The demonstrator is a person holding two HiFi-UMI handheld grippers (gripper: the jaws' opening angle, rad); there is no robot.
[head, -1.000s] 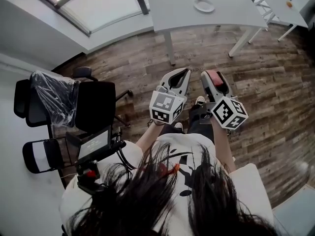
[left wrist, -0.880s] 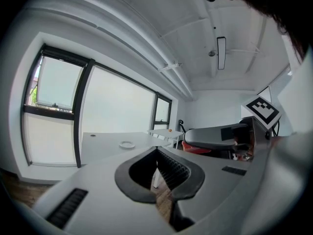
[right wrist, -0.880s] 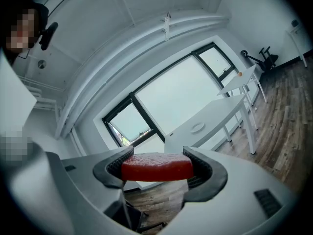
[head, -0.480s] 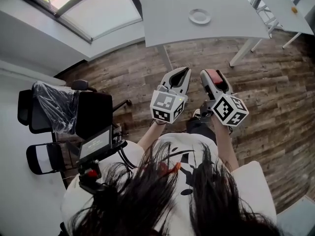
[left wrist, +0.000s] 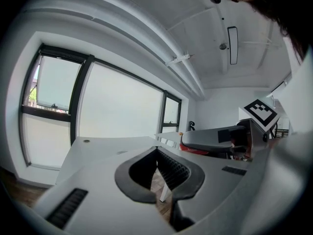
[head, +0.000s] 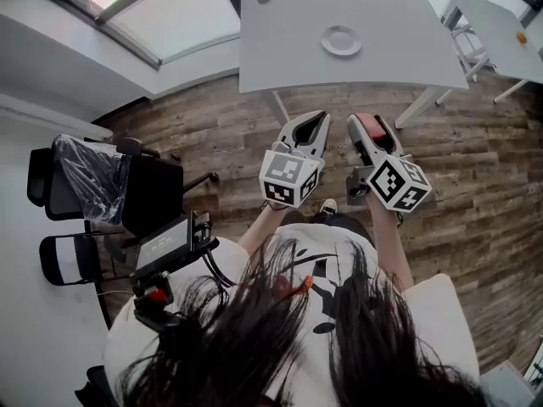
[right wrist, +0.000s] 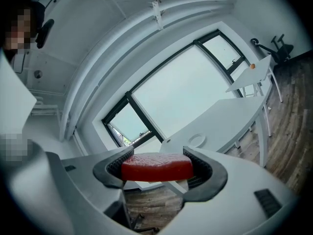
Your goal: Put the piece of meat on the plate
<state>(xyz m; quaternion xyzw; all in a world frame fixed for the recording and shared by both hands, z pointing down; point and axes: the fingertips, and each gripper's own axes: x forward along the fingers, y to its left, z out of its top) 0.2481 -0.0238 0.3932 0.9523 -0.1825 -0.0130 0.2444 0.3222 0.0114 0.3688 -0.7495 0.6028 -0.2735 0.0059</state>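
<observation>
Head view. The step in hand is judged to be the carry: the piece of meat [head: 366, 126] is held and not yet delivered. The right gripper [head: 370, 139] is raised in front of the person over the wooden floor, with the red meat at its tip. The left gripper [head: 308, 131] is just beside it to the left, at a similar height. The plate [head: 341, 40] lies on the white desk [head: 271, 49] at the far side, well apart from both grippers, and appears empty. The next move calls for closing that gap, bringing the right gripper over the plate, lowering it and only then parting the jaws.

Left gripper view. The jaws meet at their tips, leaving only the hollow between the ribbed pads. Nothing is between them. The desk top shows beyond, and the right gripper shows at the right edge with a strip of red beneath it.

Right gripper view. The jaws are closed on the meat, one pad pressing each end, so it spans the gap crosswise. The meat is a flat, thick red slab with a slightly pebbled top and rounded edges, held level. It looks firm, with no sag between the pads. The plate shows ahead on the desk, just above the meat.
</observation>
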